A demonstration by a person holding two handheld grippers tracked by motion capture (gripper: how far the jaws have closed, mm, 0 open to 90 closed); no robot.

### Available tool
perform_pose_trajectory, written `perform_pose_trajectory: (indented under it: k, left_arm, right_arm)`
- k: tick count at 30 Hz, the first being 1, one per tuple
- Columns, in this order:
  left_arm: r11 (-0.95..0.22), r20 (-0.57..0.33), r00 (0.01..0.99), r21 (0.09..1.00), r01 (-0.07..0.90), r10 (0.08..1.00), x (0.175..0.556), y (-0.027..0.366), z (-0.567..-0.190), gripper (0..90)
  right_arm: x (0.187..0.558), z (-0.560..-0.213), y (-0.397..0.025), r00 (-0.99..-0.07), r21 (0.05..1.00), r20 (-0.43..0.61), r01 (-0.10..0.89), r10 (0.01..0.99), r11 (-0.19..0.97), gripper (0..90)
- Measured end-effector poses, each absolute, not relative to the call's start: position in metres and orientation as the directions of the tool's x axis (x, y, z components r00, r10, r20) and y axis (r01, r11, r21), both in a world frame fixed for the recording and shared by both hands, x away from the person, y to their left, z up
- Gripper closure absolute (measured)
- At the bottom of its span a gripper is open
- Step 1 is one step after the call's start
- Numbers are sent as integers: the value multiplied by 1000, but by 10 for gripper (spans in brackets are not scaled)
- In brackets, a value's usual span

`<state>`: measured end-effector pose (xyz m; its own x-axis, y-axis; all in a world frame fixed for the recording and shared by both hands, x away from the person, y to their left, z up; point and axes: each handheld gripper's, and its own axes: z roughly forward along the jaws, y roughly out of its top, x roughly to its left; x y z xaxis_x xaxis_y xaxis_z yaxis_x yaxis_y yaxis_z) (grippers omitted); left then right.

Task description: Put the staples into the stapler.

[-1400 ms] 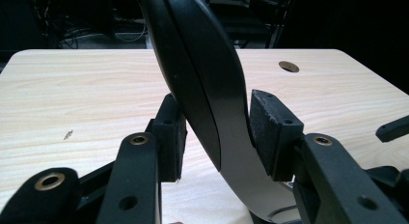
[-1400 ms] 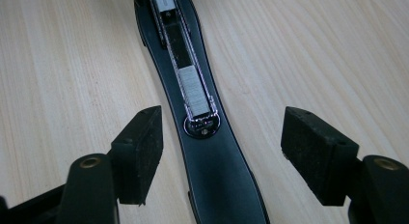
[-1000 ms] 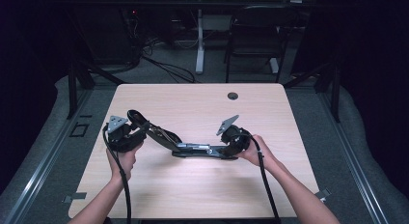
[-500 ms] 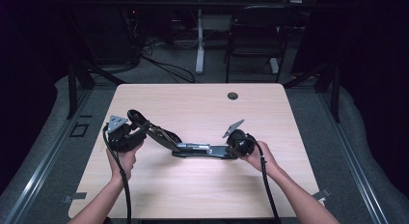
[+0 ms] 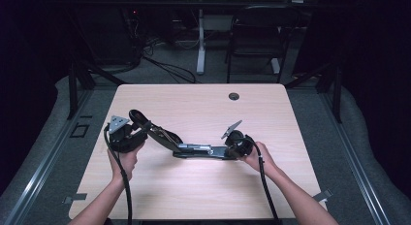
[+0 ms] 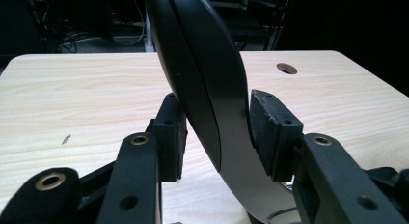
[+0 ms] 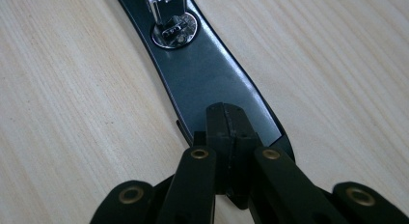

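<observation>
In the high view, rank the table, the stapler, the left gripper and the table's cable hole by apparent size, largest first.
1. table
2. stapler, opened out flat
3. left gripper, though the hand hides part of it
4. cable hole

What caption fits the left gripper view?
Left gripper jaws clasp the stapler's raised black arm above the wooden table.

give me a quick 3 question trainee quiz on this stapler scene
1. True or false: the stapler is swung open, its top arm raised off the base.
2. Which gripper has its jaws around the raised arm? A) left gripper B) right gripper
3. Fill in: the right gripper's jaws are pressed ____ at the end of the base.

Key: 1 true; 2 A; 3 together
</observation>
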<state>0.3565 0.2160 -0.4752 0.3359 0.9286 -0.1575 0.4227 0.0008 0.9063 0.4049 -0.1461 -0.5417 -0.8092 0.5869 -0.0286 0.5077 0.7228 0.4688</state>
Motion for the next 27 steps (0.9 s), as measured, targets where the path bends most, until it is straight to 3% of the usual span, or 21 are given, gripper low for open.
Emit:
perform_pose_trajectory:
  k: [19,23,27]
  left_arm:
    - [-33,-143,364,899,438,920,358,207,-480,576]
    - [-13,-159,377,909,416,913,357,203,-480,589]
    - [-47,-119,405,925,377,907,356,188,-475,599]
  right_arm:
    - [405,-541,-146,-804,465,-24,517,594,718,900]
    - [405,-541,-146,-803,465,-20,520,595,717,900]
    - [405,-542,-147,-801,470,-15,523,599,711,900]
